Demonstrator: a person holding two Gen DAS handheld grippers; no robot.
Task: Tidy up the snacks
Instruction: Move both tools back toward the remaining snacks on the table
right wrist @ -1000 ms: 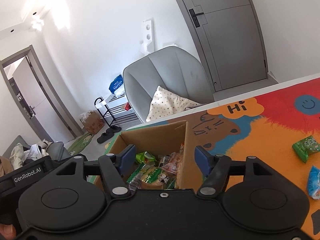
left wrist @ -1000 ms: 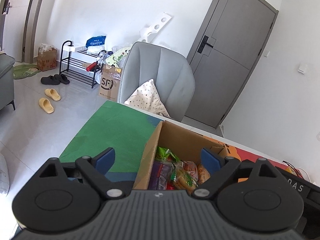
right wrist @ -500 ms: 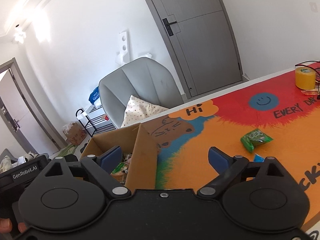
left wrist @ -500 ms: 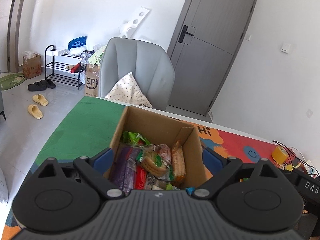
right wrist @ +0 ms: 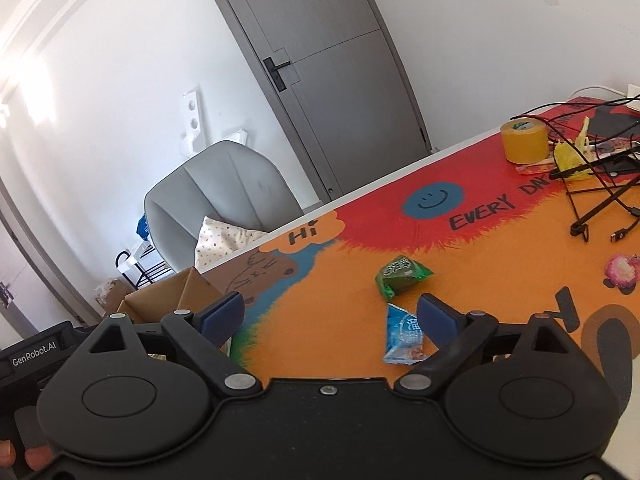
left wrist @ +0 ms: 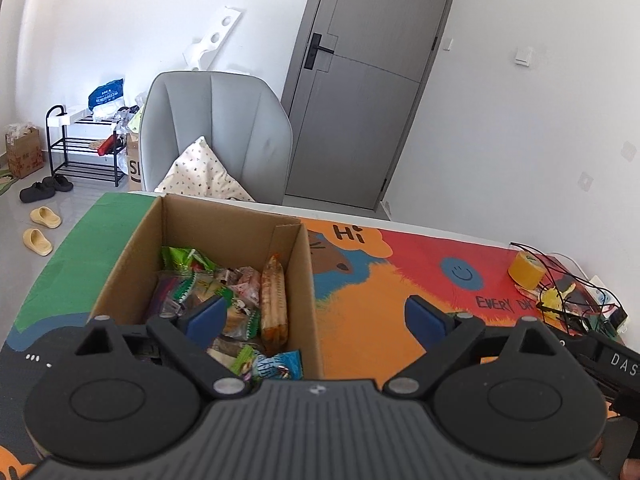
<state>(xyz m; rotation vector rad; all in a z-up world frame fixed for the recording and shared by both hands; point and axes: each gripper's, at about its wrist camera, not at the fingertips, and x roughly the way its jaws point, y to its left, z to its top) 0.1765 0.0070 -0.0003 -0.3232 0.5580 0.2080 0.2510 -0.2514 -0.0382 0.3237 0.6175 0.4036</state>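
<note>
We see the left gripper point(left wrist: 314, 318) with its jaws spread wide and nothing between the blue pads point(left wrist: 208, 316); it hangs over the near right corner of the cardboard box point(left wrist: 132, 248), which stands on the colourful printed mat point(left wrist: 360, 320). The box holds a heap of wrapped snacks point(left wrist: 224, 296), a long orange packet point(left wrist: 274, 296) upright against its right wall; the gripper body cuts off the nearest wrappers, so we cannot read them.

The right gripper point(right wrist: 330, 318) has its jaws wide too, having just been opening, and they hold nothing. Ahead of it on the mat lie a green snack packet point(right wrist: 402, 276) and, nearer, a blue snack packet point(right wrist: 402, 336) whose right edge is hidden behind the right pad point(right wrist: 438, 320). Only a corner of the box shows at the left. Farther right we make out a roll of yellow tape point(right wrist: 524, 140) beside tangled black cables point(right wrist: 592, 184), and a small pink thing point(right wrist: 620, 270) too blurred to name. Fingertips point(right wrist: 34, 458) show at the bottom left edge.
</note>
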